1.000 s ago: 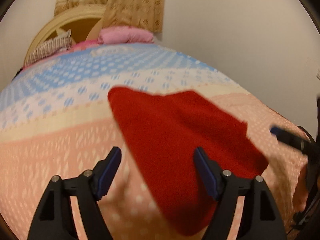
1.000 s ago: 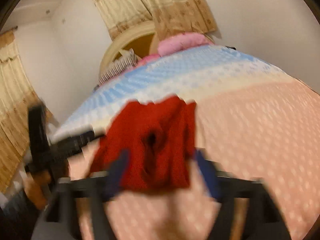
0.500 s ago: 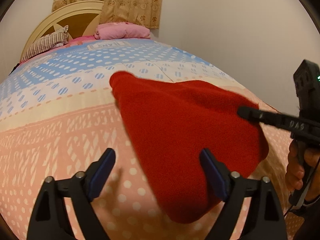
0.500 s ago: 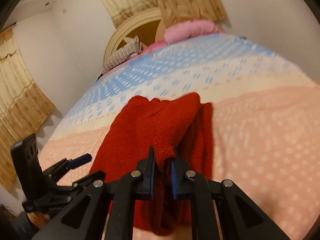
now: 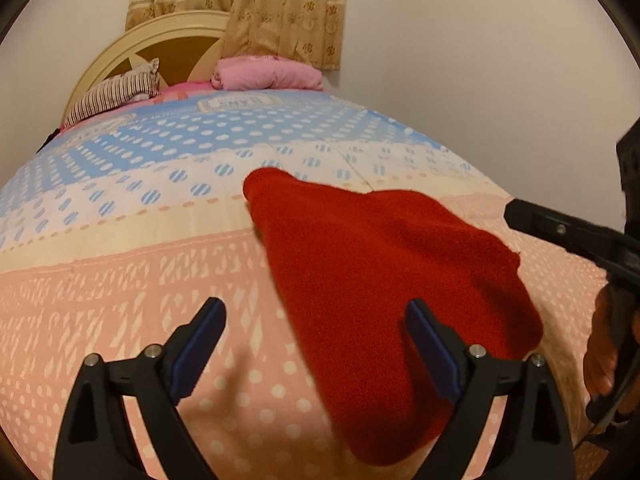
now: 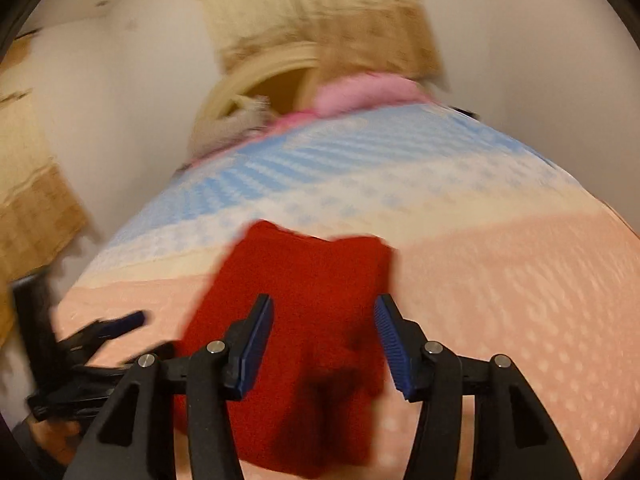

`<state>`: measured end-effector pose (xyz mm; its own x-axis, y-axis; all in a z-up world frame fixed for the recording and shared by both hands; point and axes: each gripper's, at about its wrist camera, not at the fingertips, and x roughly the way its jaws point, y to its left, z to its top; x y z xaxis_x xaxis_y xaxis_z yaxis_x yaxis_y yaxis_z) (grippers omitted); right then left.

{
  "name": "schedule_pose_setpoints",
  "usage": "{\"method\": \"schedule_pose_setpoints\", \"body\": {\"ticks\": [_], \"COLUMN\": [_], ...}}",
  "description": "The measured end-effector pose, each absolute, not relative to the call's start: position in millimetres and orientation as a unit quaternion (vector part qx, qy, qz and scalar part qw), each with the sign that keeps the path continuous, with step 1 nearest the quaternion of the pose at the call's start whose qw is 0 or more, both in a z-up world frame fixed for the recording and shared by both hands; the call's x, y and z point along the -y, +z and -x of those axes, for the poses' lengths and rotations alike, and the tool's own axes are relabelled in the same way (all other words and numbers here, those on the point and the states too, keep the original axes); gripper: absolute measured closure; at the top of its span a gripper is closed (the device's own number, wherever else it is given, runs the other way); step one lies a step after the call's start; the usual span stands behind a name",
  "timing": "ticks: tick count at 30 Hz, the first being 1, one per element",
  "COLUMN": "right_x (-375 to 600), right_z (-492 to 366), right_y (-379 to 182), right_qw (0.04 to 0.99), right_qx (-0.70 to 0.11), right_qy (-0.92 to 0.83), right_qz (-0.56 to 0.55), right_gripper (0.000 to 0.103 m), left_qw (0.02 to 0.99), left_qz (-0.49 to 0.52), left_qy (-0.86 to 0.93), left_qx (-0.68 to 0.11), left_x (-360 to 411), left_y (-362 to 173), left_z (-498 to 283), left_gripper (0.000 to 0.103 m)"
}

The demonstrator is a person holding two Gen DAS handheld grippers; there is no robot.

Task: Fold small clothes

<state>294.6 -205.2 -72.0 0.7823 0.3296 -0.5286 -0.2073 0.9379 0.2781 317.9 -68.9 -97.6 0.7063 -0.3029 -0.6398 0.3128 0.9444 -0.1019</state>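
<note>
a red garment (image 5: 384, 264) of fleecy cloth lies folded on the bedspread (image 5: 120, 264), on the pink patterned band near the foot of the bed, with its far corner reaching onto the cream and blue-dotted band. in the left wrist view the garment forms a rough wedge running from upper left to lower right. the left gripper (image 5: 316, 344) hangs over the near edge of the cloth with its jaws spread wide; they have just been opening further. its right blue pad (image 5: 432, 352) stands in front of the garment and its left pad over bare bedspread, and neither presses on the cloth. the right gripper (image 6: 324, 344) also hangs over the garment, jaws partly apart and just reopened after a tight closure; the red cloth shows through the gap between the blue pads (image 6: 256, 344), but no fold is pinched, so nothing is held. the right wrist view is blurred by motion, and finer detail of the cloth edge cannot be told there. each gripper appears at the edge of the other's view, with a hand (image 5: 604, 344) visible on the right gripper's handle. at the head of the bed lie a striped pillow (image 5: 116, 94) and a pink pillow (image 5: 268, 74) against a rounded headboard (image 5: 132, 46), with a beige curtain (image 5: 256, 8) hanging behind.
</note>
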Motion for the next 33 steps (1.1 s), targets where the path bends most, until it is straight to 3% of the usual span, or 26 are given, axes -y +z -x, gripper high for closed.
{"method": "schedule_pose_setpoints", "body": {"ticks": [4,8,20,33], "right_x": [179.3,191.0,193.3,252.2], "right_z": [-314.0,-326.5,-313.9,-334.1], "right_y": [-90.2,-121.5,-129.8,-114.2], "right_qw": [0.916,0.904,0.916,0.914], "right_qx": [-0.341,-0.381,-0.356,-0.342], "right_qy": [0.195,0.171,0.175,0.144], "right_qz": [-0.081,-0.088,-0.058,-0.163], "right_gripper": [0.049,0.05,0.049,0.046], "left_qw": [0.918,0.912,0.906,0.901], "left_qz": [-0.013,0.0,0.004,0.017], "left_qy": [-0.167,-0.168,-0.166,-0.174], "left_qx": [-0.36,-0.373,-0.389,-0.398], "left_x": [76.1,76.5,79.8,78.4], "left_y": [-111.0,-122.7,-131.3,-135.1], "left_z": [-318.3,-321.4,-321.8,-326.8], "left_gripper": [0.009,0.002,0.0,0.0]}}
